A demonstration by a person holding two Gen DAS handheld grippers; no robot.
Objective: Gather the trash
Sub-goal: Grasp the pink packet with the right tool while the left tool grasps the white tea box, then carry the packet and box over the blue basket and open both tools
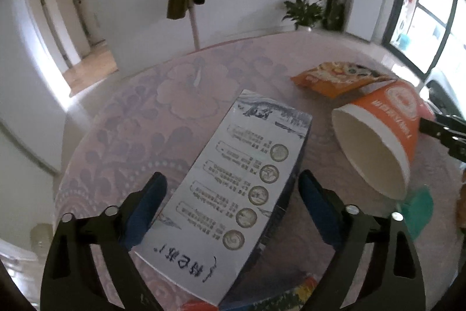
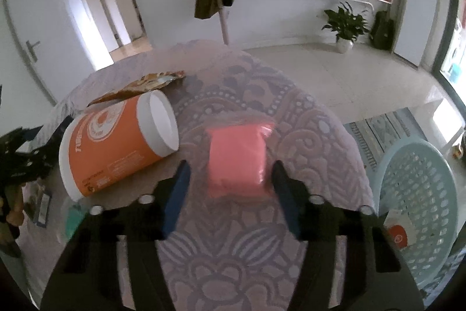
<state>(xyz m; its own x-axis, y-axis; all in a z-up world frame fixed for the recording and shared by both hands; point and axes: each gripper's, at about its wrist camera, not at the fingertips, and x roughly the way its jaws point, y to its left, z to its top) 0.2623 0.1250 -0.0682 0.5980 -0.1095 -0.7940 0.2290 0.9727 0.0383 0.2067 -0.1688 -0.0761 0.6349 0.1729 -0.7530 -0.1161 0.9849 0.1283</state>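
In the left wrist view, my left gripper (image 1: 231, 188) is open, its blue pads on either side of a flat white and blue printed box (image 1: 233, 188) lying on the table. An orange paper cup (image 1: 381, 136) lies on its side to the right, with an orange snack bag (image 1: 335, 77) behind it. In the right wrist view, my right gripper (image 2: 230, 179) is open around a pink packet (image 2: 237, 162) on the table, not touching it. The orange cup (image 2: 116, 145) lies to its left, with a crumpled wrapper (image 2: 145, 86) behind it.
A light blue plastic basket (image 2: 419, 194) stands on the floor to the right of the table and holds a white and orange piece of trash (image 2: 400, 229). A green item (image 1: 416, 209) lies by the cup. The round table (image 2: 233, 252) has a patterned cloth.
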